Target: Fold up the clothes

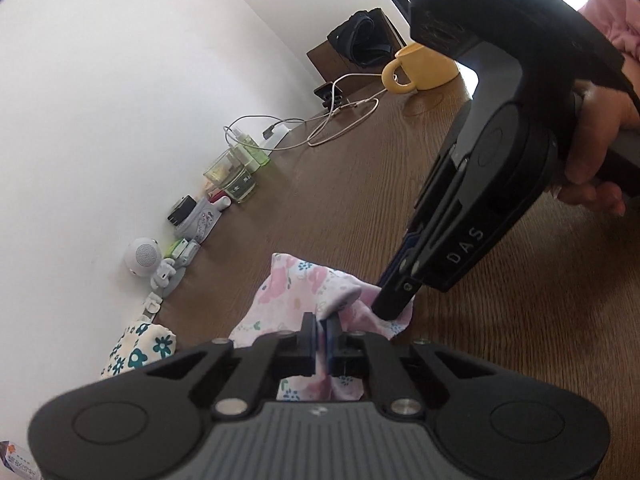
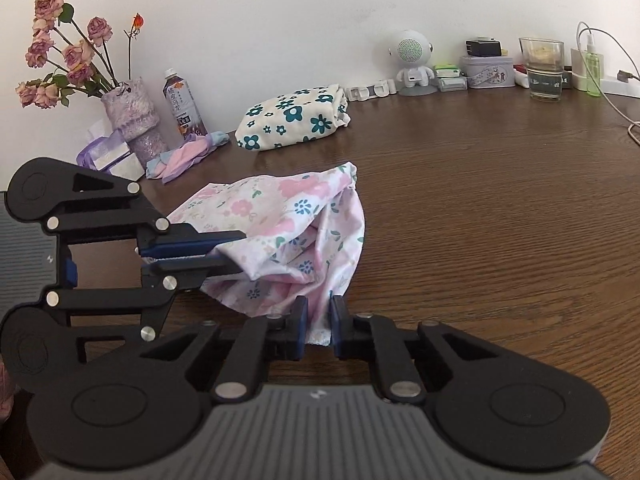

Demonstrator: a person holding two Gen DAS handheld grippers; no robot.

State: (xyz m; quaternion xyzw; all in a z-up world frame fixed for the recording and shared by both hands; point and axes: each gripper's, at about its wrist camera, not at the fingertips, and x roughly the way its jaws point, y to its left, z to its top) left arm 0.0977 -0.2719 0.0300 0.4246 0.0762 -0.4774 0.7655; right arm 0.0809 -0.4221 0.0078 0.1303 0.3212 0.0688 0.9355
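Note:
A pink floral garment [image 2: 288,232] lies bunched on the brown wooden table [image 2: 480,200]. My left gripper [image 1: 321,326] is shut on one edge of the garment [image 1: 296,292]; in the right wrist view it comes in from the left [image 2: 236,250] with cloth pinched between its fingers. My right gripper [image 2: 318,312] is shut on another edge of the same garment, with a narrow gap that the cloth fills. In the left wrist view the right gripper [image 1: 394,306] presses down into the cloth from the right.
A folded cream garment with teal flowers [image 2: 296,116] lies near the wall. Along the wall stand a vase of dried roses [image 2: 128,116], a bottle [image 2: 182,104], a white speaker figure [image 2: 412,60], a tin, a glass [image 2: 542,68], and cables. A yellow mug [image 1: 420,68] stands far back.

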